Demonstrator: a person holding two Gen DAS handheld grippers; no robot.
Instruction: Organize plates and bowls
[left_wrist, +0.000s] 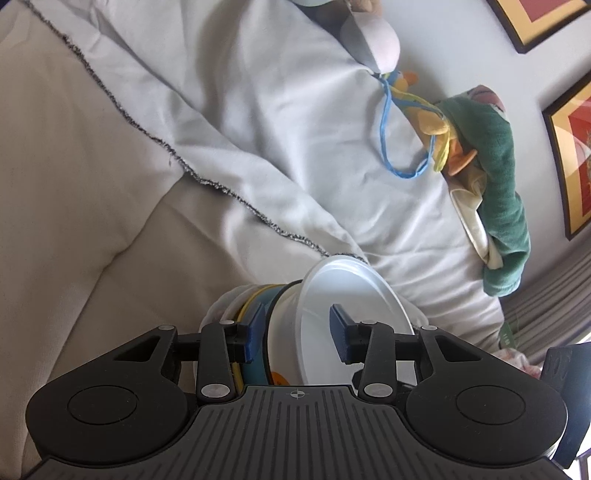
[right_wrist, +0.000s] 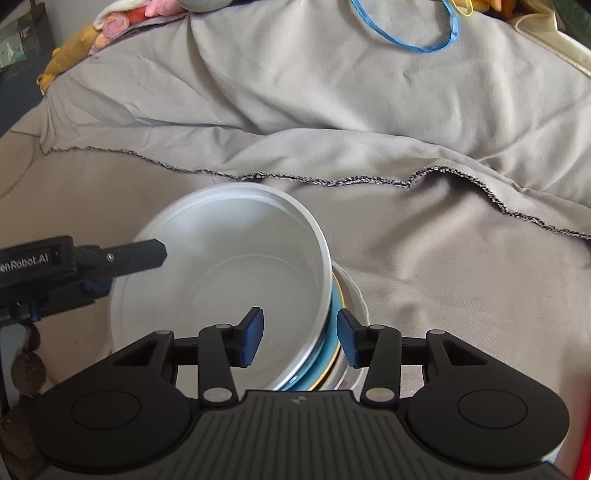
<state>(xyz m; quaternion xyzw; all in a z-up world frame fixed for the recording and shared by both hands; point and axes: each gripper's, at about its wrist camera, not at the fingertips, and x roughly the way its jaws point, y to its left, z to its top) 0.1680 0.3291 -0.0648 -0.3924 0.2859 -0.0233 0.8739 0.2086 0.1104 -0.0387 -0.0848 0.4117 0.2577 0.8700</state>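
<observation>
Both claws, the left claw (left_wrist: 297, 338) and the right claw (right_wrist: 300, 338), straddle opposite rims of the white bowl (right_wrist: 221, 280) nested on stacked plates (right_wrist: 338, 354) on the bed, pads seemingly not yet pressing, so an uneven squeeze could tip it.

White bowl (right_wrist: 229, 280) tilted atop stacked plates (right_wrist: 334, 354) on bed.

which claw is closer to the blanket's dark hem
Left, probably. The left claw straddles the bowl's left rim, farther back toward the hem. The right claw straddles the near rim, with the whole bowl between it and the hem.
</observation>
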